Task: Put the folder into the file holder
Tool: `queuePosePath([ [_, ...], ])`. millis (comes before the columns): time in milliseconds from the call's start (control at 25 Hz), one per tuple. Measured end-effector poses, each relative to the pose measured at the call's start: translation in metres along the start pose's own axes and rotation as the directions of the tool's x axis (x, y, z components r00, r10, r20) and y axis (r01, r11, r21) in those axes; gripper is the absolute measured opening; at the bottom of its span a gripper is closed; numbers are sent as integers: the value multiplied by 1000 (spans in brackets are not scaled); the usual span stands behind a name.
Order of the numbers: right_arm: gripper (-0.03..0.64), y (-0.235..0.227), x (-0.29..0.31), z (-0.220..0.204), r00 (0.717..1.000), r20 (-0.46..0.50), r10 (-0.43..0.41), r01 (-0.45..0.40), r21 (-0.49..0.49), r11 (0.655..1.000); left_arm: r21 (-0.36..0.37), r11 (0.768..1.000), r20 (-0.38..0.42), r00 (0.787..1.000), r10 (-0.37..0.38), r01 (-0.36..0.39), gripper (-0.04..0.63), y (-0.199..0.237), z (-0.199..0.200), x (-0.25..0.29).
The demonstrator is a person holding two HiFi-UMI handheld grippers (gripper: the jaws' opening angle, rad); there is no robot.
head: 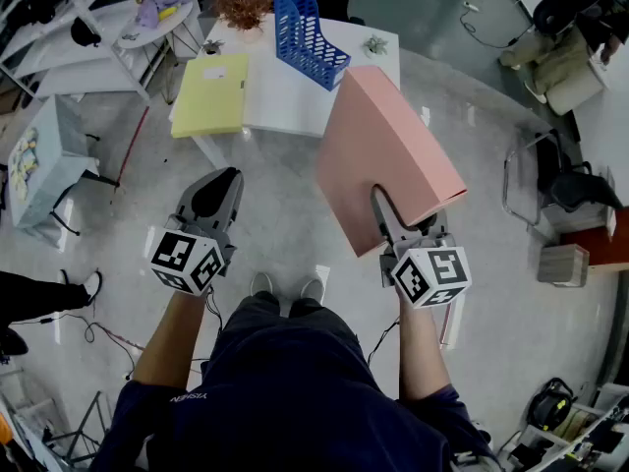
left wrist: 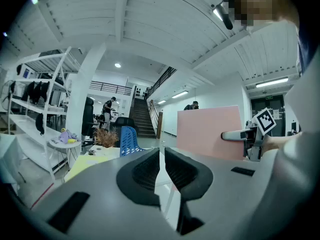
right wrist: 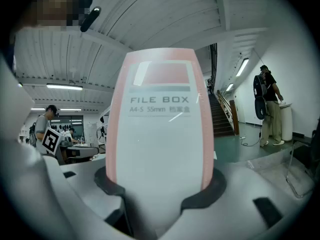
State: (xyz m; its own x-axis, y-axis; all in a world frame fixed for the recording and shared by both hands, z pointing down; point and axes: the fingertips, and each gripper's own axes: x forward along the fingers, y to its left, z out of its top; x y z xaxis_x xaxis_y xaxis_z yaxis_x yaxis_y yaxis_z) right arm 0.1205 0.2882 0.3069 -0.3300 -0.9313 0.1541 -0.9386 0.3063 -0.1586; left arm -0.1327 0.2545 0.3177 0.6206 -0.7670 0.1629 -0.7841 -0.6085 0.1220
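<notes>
Right gripper (head: 385, 219): jaws clamped across the near end of the pink folder (head: 388, 155), long axis running ahead of the jaws, blue file holder (head: 308, 35) well ahead-left on the surface (head: 285, 101); left gripper (head: 221, 193) jaws closed, empty.

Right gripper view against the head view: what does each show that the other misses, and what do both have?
Only the right gripper view: the printed spine label, reading FILE BOX, and a standing person off to the right. Only the head view: the blue file holder and the yellow folder on the white table ahead. Both: the pink file box clamped in the right gripper.
</notes>
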Motion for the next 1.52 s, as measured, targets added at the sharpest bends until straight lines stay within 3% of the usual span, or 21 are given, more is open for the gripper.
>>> queuePosePath([
  [680,281,-14,-3,-6,1000,7,-24,23,42,999,-6,1000,-11,1000,5,-5,55,-9,-6,2],
  [1520,279,-42,3,-13,1000,-10,22,-22,42,999,3,999,-19,999,33,-33,55,-30,-11,26],
])
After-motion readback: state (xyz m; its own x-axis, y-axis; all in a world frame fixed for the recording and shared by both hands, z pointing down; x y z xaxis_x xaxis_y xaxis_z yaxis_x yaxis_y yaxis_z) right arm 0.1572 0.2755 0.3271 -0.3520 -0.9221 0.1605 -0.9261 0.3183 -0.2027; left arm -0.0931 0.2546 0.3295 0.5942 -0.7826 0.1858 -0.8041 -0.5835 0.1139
